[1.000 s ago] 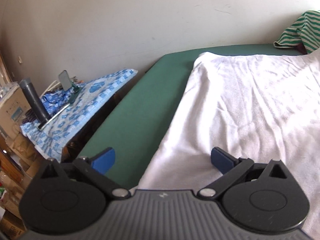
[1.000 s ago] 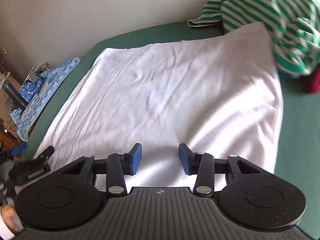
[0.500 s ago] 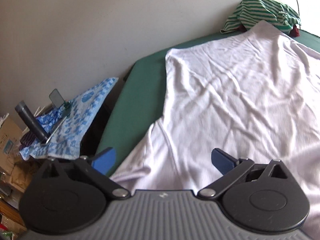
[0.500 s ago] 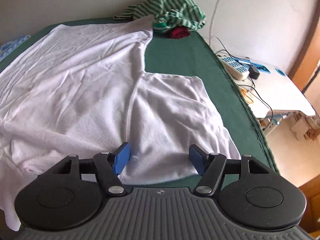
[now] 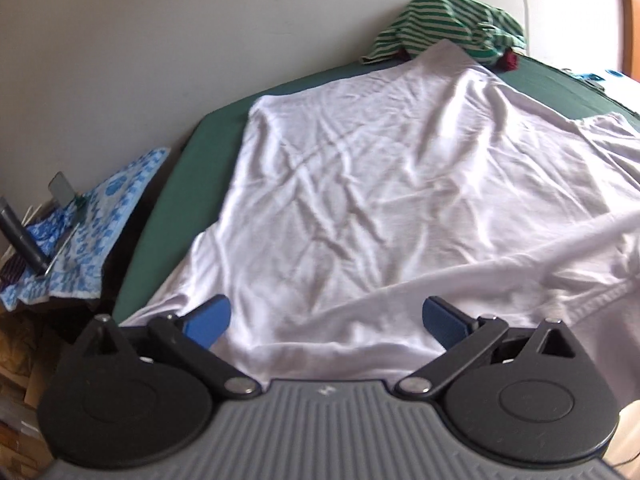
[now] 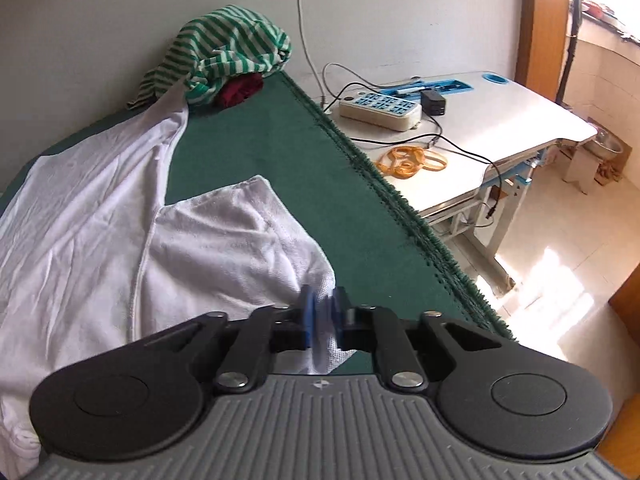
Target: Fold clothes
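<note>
A white T-shirt (image 5: pixel 380 184) of thin, soft knit lies spread and creased over the green felt-like cover (image 6: pixel 280 160) of the bench, whose right edge carries a short fringe. Its short sleeve (image 6: pixel 232 236) shows a coarser, waffle-like weave and a stitched hem. At the far end, against the wall, a green-and-white striped garment (image 6: pixel 224 52) sits heaped over a dark red cloth (image 6: pixel 240 90).

The right claw (image 6: pixel 322 316) is closing, its blue pads pinching the lower corner of the sleeve, and a fold of white knit bunches between them. The left claw (image 5: pixel 326 316) hangs wide open over the shirt's near edge, with fabric below its blue pads (image 5: pixel 208 314) but nothing pressed.

Beside the bench stands a white desk (image 6: pixel 500 120) with a boxy power strip (image 6: pixel 380 110), a black adapter (image 6: pixel 432 102) and orange rubber bands (image 6: pixel 412 158). On the other side lies a blue patterned cloth (image 5: pixel 92 216).

Half a second ago the right claw stood open above the sleeve; a second ago it faced the shirt's plain body. The left view has swung from the shirt's left edge to take in nearly all of it.
</note>
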`<action>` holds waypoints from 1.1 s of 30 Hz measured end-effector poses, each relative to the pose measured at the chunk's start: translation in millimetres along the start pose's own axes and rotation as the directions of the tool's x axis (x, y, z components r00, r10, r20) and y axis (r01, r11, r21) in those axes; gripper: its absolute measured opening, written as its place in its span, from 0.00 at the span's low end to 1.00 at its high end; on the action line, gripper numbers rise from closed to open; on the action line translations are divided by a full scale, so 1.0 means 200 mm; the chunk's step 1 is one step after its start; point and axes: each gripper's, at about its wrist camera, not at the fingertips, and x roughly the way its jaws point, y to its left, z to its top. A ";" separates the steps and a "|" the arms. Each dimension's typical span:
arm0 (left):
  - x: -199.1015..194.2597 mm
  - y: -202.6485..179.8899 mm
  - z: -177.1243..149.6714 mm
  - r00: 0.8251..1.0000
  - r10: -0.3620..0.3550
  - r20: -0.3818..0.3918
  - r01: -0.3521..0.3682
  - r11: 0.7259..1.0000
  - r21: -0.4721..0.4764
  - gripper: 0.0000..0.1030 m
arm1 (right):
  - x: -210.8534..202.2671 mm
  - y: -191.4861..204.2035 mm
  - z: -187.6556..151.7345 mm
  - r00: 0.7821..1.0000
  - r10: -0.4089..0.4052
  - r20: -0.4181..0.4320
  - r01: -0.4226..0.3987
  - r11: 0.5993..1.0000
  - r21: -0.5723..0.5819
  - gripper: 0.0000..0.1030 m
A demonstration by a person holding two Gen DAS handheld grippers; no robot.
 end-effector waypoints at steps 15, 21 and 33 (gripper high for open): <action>-0.11 -0.35 0.12 0.975 -0.216 -0.049 0.219 0.973 0.078 0.99 | -0.10 -0.25 -0.01 0.980 0.195 -0.046 -0.192 0.980 0.060 0.51; -0.08 -0.49 0.04 0.954 -0.267 -0.137 0.280 0.956 0.088 0.95 | -0.11 -0.23 -0.05 0.982 0.182 -0.044 -0.185 0.979 -0.080 0.07; -0.21 -0.55 0.25 0.921 -0.380 -0.085 0.388 0.916 0.103 0.99 | -0.09 -0.23 0.00 0.979 0.178 -0.100 -0.190 0.972 -0.136 0.06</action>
